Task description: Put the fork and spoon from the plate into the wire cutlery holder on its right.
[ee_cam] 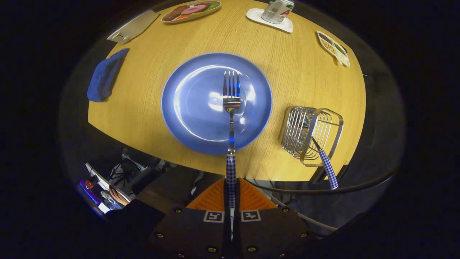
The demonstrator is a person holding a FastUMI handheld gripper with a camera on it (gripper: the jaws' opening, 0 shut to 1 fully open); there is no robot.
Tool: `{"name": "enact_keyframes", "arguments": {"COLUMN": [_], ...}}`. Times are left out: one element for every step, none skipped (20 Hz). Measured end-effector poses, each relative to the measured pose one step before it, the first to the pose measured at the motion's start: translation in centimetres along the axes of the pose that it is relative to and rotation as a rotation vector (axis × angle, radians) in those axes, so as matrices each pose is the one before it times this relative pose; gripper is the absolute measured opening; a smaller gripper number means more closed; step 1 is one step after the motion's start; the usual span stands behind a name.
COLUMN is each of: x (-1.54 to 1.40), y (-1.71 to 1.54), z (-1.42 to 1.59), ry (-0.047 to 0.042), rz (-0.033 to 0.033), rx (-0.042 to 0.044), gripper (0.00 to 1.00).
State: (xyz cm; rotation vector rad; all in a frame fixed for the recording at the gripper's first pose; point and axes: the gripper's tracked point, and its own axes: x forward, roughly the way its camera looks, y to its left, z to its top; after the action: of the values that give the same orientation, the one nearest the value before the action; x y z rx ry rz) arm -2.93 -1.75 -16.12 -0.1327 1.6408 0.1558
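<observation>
The tongs [231, 201] are clamped on the checked handle of the fork [231, 108], whose tines reach out over the blue plate [190, 108]. On the table [143, 108], right of the plate, the wire cutlery holder [311, 135] holds the spoon [325, 165], handle sticking out.

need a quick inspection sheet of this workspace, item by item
surface: round wooden table, no spills seen
job's things: fork held over the blue plate, tines pointing away; wire cutlery holder right of the plate, with a checked-handled utensil already leaning out of it
clutter: blue cloth, food dish, can on a white coaster, divided snack tray, flat grey piece
grippers: gripper with its jaws shut on the fork's handle
cables: dark cable below the table edge
surroundings: a person's hand on a device, lower left
</observation>
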Motion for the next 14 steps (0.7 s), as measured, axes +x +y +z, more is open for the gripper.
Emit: {"name": "enact_keyframes", "arguments": {"x": [-0.336, -0.605, -0.57, -0.478, -0.448, -0.321, -0.275, -0.235, -0.186, -0.26, -0.279, -0.203, -0.192, -0.172], "y": [-0.66, -0.672, -0.735, -0.822, -0.732, -0.826, -0.904, -0.957, -0.963, -0.998, -0.942, -0.959, -0.946, -0.776], "z": [-0.962, -0.956, -1.013, -0.854, -1.023, -0.916, -0.91, -0.757, -0.787, -0.7, -0.599, -0.6, -0.506, -0.526], "ry": [0.00501, 0.00545, 0.00679, 0.00695, 0.00798, 0.01354, 0.01584, 0.01571, 0.02174, 0.02109, 0.01966, 0.01881, 0.02144, 0.02172], "rz": [-0.00373, -0.00125, -0.00283, -0.00646, -0.00785, -0.00483, -0.00831, -0.01068, -0.00937, -0.01317, -0.01248, -0.01749, -0.02127, -0.01496], "rx": [-0.00229, 0.00011, 0.00043, -0.00156, 0.00149, -0.00177, -0.0001, -0.0022, -0.00431, -0.00776, -0.01068, -0.01248, -0.01388, -0.01216], "gripper": [0.03, 0.03, 0.03, 0.03, 0.03, 0.03, 0.03, 0.03, 0.03, 0.03, 0.03, 0.03, 0.03, 0.03]}}
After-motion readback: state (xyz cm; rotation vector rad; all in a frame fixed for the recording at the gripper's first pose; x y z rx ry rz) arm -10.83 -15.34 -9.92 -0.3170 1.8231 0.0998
